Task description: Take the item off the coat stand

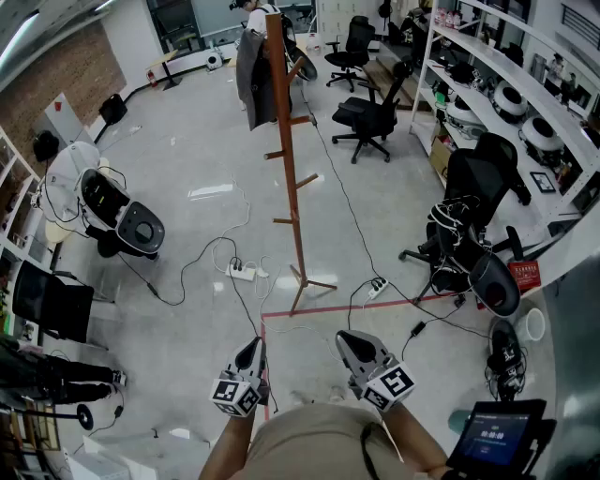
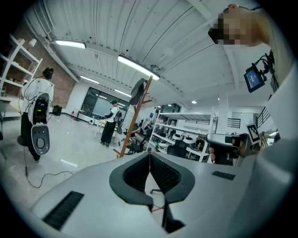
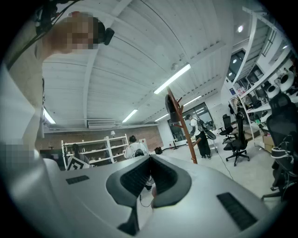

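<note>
Jacket, grey and limp, hangs from the top pegs of the coat stand, on the stand's left side as the head view shows it, far up the floor and well apart from both grippers. The stand is a slim wooden pole on a small crossed foot, with bare pegs sticking out lower down. A person stands just beyond it, and an office chair sits off to its right. Between the stand and the grippers the floor carries loose cables, a power strip and a red tape line. The left gripper and the right gripper are both held low and close to the body, each with its jaws pressed together and nothing between them. The likeliest trouble is the walk in, since a foot could catch a cable or the power strip. At the stand, jaws that are not spread first would only push the cloth aside. A sideways tug might hook the jacket on a peg and tip the narrow-footed pole. A pinch on a thin fold could also slip, dropping the jacket to the floor.
</note>
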`<state>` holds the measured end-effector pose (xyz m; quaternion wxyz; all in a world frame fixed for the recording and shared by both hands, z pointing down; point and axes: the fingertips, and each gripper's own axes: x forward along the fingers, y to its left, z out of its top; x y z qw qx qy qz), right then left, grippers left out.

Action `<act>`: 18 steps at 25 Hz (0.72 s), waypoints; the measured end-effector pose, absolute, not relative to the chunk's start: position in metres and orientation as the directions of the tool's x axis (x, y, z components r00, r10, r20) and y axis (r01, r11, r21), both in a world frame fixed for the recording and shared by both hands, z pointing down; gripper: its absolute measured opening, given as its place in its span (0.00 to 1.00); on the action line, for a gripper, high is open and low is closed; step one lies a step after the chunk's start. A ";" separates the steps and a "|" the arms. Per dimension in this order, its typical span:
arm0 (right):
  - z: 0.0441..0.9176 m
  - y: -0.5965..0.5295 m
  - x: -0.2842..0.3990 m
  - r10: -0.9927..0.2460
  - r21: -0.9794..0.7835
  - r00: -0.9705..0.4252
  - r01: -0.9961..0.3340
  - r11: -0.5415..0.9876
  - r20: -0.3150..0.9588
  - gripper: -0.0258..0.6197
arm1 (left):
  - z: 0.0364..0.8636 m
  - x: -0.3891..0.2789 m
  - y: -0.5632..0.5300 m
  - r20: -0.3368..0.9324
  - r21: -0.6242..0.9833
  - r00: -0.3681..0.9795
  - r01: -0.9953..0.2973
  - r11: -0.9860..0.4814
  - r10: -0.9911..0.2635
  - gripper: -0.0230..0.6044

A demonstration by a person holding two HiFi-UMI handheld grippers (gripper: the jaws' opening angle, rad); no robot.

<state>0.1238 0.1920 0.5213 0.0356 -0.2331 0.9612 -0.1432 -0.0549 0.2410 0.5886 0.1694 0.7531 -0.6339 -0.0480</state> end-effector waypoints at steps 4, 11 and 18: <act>0.522 0.193 0.129 -0.455 -0.297 -0.890 -0.433 0.851 -0.006 0.06 | 0.587 -0.047 0.242 0.144 0.314 0.195 -0.939 -0.142 -0.970 0.07; 0.516 0.198 0.143 -0.432 -0.281 -0.902 -0.412 0.867 -0.011 0.06 | 0.586 -0.036 0.246 0.144 0.293 0.159 -0.950 -0.111 -0.977 0.07; 0.533 0.201 0.152 -0.399 -0.316 -0.916 -0.389 0.865 0.034 0.06 | 0.590 -0.022 0.243 0.134 0.290 0.155 -0.951 -0.111 -0.979 0.07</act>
